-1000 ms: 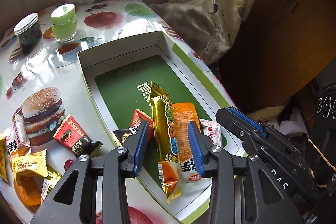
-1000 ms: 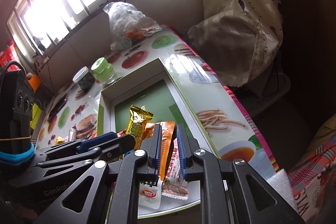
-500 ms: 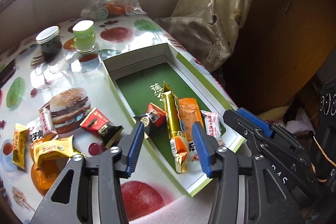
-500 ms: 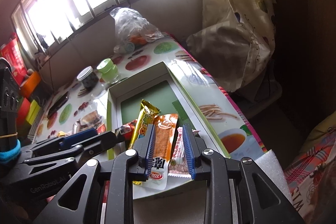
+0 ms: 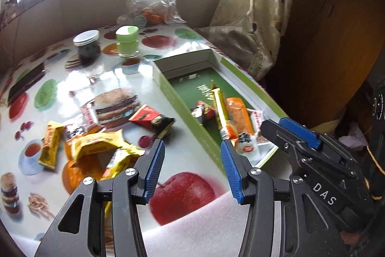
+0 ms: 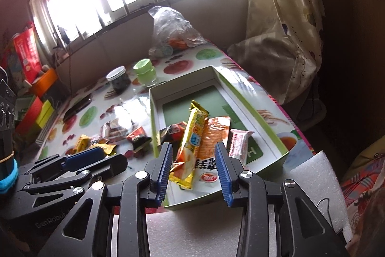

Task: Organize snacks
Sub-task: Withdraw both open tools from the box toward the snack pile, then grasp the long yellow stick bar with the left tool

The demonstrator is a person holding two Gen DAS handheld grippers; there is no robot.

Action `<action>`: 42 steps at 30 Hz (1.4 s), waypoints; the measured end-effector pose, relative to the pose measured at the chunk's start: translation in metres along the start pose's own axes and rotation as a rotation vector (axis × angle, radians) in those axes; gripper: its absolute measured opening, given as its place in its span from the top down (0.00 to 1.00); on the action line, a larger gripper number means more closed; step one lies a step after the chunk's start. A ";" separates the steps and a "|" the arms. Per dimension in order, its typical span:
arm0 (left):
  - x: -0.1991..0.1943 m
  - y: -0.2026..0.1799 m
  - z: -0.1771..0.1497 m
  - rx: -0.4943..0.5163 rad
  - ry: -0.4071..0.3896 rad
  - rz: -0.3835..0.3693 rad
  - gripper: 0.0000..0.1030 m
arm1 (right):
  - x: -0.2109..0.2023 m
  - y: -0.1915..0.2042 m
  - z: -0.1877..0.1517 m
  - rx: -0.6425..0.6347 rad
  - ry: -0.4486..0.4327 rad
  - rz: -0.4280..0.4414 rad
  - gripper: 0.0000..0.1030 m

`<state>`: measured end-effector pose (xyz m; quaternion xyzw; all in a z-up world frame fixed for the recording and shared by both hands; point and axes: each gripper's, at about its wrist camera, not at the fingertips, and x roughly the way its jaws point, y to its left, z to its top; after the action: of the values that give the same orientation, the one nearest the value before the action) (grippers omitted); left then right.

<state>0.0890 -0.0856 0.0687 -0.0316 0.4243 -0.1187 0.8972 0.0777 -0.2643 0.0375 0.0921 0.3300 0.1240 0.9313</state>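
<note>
A shallow green-and-white box (image 5: 168, 90) (image 6: 269, 127) lies on the fruit-print table. Inside it lie a gold bar (image 5: 222, 110) (image 6: 192, 136), an orange packet (image 5: 239, 116) (image 6: 211, 139), a small pink-white packet (image 6: 238, 142) and a red-black packet (image 5: 204, 111) (image 6: 174, 130). Loose yellow and red snacks (image 5: 96, 141) (image 6: 96, 143) lie on the table left of the box. My left gripper (image 5: 191, 169) hangs open and empty over the table near the box's near left corner. My right gripper (image 6: 193, 172) is opening above the box's near end with nothing pressed between its pads.
A dark jar (image 5: 86, 45) and a green-lidded jar (image 5: 127, 41) stand behind the box, with a clear plastic bag (image 5: 150, 1) further back. A curtain (image 5: 252, 4) hangs at the right. White foam (image 6: 240, 228) covers the table's near edge.
Both grippers have drawn back and up from the box and opened; the gold bar and the packets now lie in the box. More of the table and window has come into view.
</note>
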 end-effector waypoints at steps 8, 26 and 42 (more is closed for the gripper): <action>-0.019 0.020 -0.018 -0.009 -0.038 0.057 0.52 | -0.002 0.025 -0.006 -0.039 0.000 0.035 0.62; -0.025 0.073 -0.053 -0.081 -0.008 0.111 0.52 | 0.022 0.068 -0.016 -0.119 0.061 0.061 0.56; 0.009 0.102 -0.061 -0.116 0.094 0.034 0.51 | 0.049 0.093 -0.018 -0.158 0.113 0.080 0.54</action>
<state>0.0669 0.0137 0.0071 -0.0708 0.4724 -0.0802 0.8749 0.0869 -0.1596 0.0187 0.0244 0.3673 0.1919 0.9098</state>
